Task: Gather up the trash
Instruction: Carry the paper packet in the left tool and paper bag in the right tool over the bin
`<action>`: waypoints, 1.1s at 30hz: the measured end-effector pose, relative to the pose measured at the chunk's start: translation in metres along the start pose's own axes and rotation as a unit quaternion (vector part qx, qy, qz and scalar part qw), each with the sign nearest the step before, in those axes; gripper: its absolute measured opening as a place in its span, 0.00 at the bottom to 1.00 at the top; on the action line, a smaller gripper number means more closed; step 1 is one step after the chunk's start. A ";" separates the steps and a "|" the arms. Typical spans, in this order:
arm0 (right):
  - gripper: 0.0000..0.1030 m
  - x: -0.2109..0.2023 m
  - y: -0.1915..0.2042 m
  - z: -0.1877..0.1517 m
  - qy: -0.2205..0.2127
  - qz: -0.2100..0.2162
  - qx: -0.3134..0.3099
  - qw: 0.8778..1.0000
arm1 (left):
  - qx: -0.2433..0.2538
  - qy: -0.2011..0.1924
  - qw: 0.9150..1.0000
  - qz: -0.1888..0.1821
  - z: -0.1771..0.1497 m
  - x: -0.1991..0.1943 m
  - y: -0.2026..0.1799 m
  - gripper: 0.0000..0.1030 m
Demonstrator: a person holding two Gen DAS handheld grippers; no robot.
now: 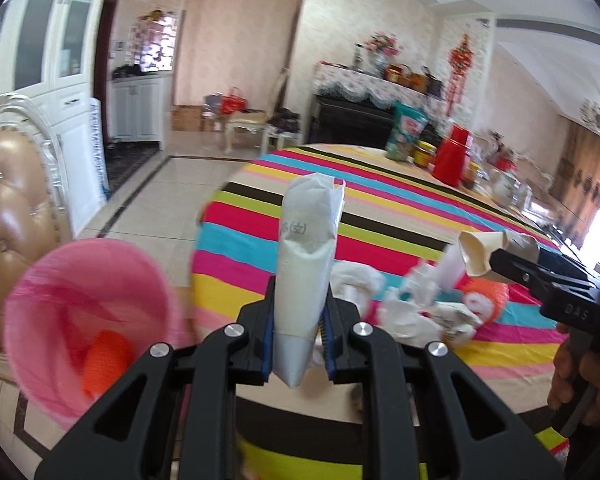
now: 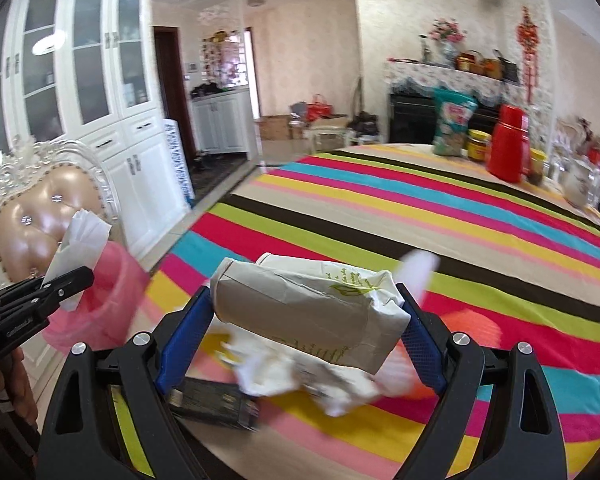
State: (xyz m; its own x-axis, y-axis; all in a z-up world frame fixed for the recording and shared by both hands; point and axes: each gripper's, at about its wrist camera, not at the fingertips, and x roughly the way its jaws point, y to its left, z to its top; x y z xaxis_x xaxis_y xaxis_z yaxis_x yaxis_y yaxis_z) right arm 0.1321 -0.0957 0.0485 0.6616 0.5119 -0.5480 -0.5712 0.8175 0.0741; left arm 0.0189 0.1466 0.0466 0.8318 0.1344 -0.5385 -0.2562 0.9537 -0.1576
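Left wrist view: the left gripper [image 1: 298,336] is seen clamped on a white folded packet [image 1: 306,256], held between the blue pads [image 1: 266,344]. The packet's long axis runs straight along the fingers, away from the camera, with the open ragged end pointing up and forward and the grey tapered end pointing back toward the camera. It is held over the near edge of the striped tablecloth [image 1: 380,208]. A pink bin [image 1: 88,320] is seen low left, beside the table, with an orange item [image 1: 106,360] inside. A heap of crumpled white tissues [image 1: 404,304] is seen on the cloth just beyond the packet. At right, the right gripper [image 1: 496,260] is seen closed on a beige crumpled paper cup [image 1: 482,250], mouth end pointing left. Right wrist view: the right gripper [image 2: 304,320] is clamped on the cup [image 2: 308,308], which is squashed and held crosswise; its long axis runs left to right between the fingers, tilted down to the right, and it is held above the cloth [image 2: 420,216]. Tissues [image 2: 300,376] and a dark flat box [image 2: 216,400] are seen on the cloth below it, blurred. At left, the left gripper [image 2: 66,280] is seen with the packet [image 2: 80,244] in front of the bin [image 2: 104,304]. A red flask [image 2: 508,148] is seen at the far side of the table.
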 end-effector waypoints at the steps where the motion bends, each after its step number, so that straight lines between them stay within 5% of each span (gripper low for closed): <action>1: 0.81 0.003 0.010 0.003 0.000 0.007 -0.006 1.000 | -0.003 -0.002 1.000 0.007 0.002 -0.003 0.008 0.18; 14: 0.81 0.030 0.112 0.025 0.007 0.092 -0.058 0.994 | -0.051 -0.022 0.995 0.084 0.005 -0.044 0.099 0.18; 33: 0.81 0.082 0.234 0.022 0.045 0.173 -0.114 0.977 | -0.110 -0.040 0.985 0.124 -0.002 -0.079 0.173 0.18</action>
State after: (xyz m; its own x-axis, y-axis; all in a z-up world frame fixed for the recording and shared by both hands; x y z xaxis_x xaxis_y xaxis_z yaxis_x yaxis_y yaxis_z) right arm 0.0628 0.1435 0.0394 0.3705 0.7130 -0.5953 -0.8531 0.5147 0.0855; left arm -0.0920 0.3007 0.0599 0.7640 0.3853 -0.5175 -0.5500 0.8084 -0.2100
